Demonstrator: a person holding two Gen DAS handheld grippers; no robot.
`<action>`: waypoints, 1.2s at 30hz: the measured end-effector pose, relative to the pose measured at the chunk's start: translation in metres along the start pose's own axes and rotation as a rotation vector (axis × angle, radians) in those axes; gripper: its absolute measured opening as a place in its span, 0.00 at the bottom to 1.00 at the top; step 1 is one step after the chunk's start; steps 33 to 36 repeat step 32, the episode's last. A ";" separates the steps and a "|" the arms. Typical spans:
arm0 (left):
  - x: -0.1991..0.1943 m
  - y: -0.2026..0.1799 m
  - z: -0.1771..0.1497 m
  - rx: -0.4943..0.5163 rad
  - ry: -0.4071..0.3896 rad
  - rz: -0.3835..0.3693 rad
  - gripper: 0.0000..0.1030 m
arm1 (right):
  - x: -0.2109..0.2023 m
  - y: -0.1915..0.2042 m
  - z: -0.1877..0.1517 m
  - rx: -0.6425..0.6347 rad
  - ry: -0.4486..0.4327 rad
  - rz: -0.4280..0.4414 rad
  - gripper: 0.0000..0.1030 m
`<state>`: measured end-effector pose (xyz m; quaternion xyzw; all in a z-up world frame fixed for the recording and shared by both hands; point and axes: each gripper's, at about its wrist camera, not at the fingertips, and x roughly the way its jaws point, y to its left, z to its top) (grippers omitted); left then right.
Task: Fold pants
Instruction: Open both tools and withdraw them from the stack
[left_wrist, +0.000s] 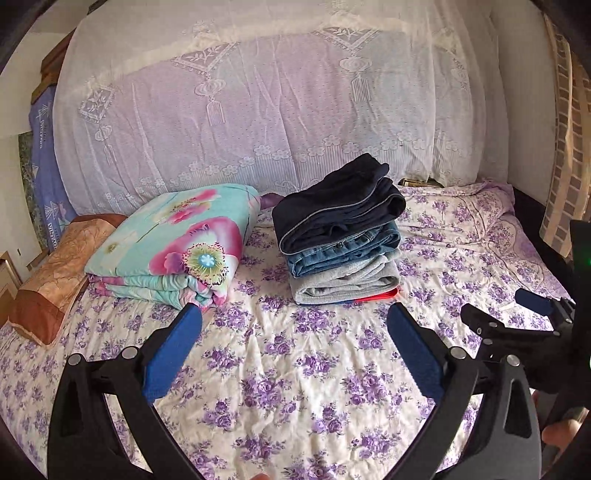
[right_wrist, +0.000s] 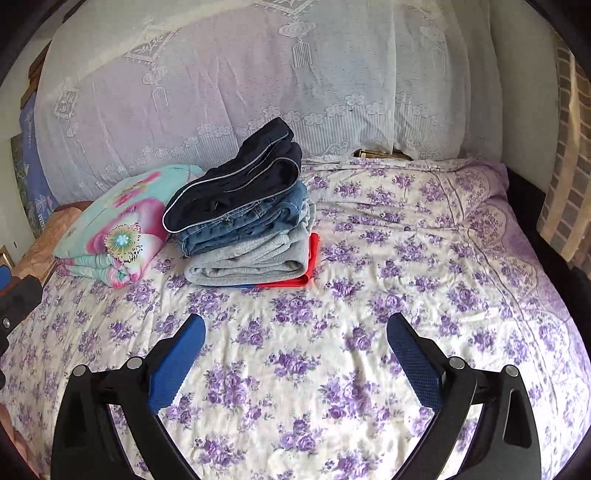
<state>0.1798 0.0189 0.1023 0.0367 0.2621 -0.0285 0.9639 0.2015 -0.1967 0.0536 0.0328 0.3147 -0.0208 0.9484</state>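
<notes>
A stack of folded clothes stands on the bed: dark navy pants (left_wrist: 340, 206) on top, blue jeans (left_wrist: 343, 251) under them, grey pants (left_wrist: 343, 284) below, and a red garment (left_wrist: 380, 297) at the bottom. The stack also shows in the right wrist view, navy pants (right_wrist: 236, 195) on top. My left gripper (left_wrist: 295, 314) is open and empty, hovering over the bedspread just in front of the stack. My right gripper (right_wrist: 295, 325) is open and empty, in front and to the right of the stack. It shows at the right edge of the left wrist view (left_wrist: 517, 306).
A folded teal and pink floral quilt (left_wrist: 173, 243) lies left of the stack. A brown pillow (left_wrist: 55, 280) sits at the bed's left edge. White lace netting (left_wrist: 258, 110) hangs behind. The purple floral bedspread (right_wrist: 406, 277) stretches to the right.
</notes>
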 end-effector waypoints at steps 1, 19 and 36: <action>0.000 -0.002 -0.002 -0.004 -0.004 0.011 0.95 | -0.004 0.002 -0.001 0.005 -0.014 -0.005 0.96; 0.058 -0.018 -0.041 0.016 0.072 0.005 0.95 | 0.000 0.011 -0.034 -0.060 -0.116 -0.086 0.96; 0.069 -0.024 -0.047 0.032 0.113 -0.006 0.95 | 0.001 0.009 -0.035 -0.044 -0.124 -0.099 0.96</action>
